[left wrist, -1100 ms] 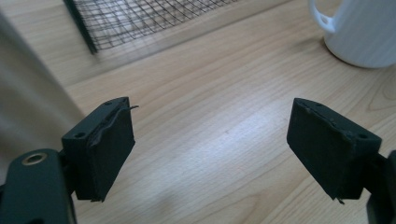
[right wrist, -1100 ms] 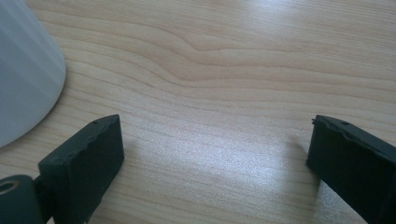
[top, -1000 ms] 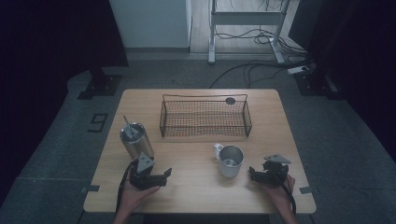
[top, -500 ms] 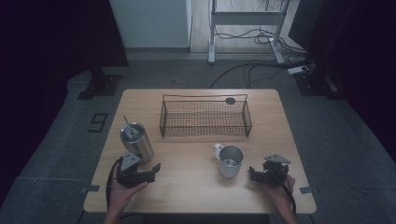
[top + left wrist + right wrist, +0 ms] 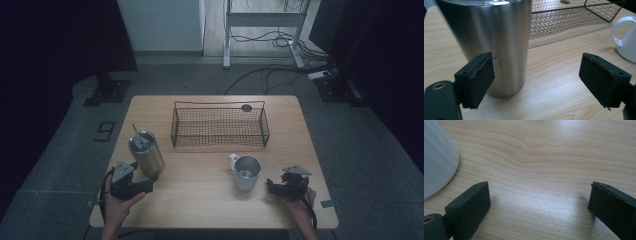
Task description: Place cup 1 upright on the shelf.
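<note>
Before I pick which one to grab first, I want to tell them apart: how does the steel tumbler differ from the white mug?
The steel tumbler is tall, brushed metal and handleless, with a straw standing in it; the white mug is shorter, white outside and has a loop handle. The tumbler stands at the table's left by the left gripper, the mug toward the right by the right gripper. Both stand upright in front of the wire basket, untouched.

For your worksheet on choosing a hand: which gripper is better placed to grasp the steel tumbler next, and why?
Left. The left gripper sits beside the steel tumbler, jaws open; the right gripper is by the white mug.
</note>
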{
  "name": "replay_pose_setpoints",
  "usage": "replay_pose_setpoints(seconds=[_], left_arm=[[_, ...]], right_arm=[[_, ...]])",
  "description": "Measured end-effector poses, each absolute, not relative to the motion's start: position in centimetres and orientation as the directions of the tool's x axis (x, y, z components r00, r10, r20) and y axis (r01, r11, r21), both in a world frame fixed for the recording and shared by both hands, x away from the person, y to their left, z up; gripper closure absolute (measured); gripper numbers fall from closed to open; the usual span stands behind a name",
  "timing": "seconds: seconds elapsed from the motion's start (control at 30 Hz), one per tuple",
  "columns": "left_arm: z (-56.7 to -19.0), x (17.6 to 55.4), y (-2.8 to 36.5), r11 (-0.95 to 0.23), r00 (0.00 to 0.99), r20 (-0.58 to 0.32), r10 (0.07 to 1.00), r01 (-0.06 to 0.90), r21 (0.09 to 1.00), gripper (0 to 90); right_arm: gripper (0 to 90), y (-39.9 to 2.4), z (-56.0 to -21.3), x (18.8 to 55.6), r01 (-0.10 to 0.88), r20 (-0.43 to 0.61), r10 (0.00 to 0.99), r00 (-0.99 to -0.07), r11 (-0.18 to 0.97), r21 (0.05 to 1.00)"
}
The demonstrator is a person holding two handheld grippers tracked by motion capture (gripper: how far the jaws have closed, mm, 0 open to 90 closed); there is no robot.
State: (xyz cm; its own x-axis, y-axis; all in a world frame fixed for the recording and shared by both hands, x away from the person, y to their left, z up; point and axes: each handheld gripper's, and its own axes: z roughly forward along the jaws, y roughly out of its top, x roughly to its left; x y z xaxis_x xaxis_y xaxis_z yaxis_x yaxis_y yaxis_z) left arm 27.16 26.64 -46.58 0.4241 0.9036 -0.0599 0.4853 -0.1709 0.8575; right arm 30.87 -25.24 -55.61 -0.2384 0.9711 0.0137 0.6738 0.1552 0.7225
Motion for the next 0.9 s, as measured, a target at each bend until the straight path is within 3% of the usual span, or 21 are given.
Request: replay_pose_setpoints(seconds=[0.9], left_arm=[[-47.9, 29.4, 28.1, -0.111, 0.357, -0.100, 0.929, 0.525, 0.844, 4.7]], right_arm=[[4.2, -25.3, -55.6, 30.9, 0.671, 0.013, 0.970, -0.244, 0.159, 0.724]])
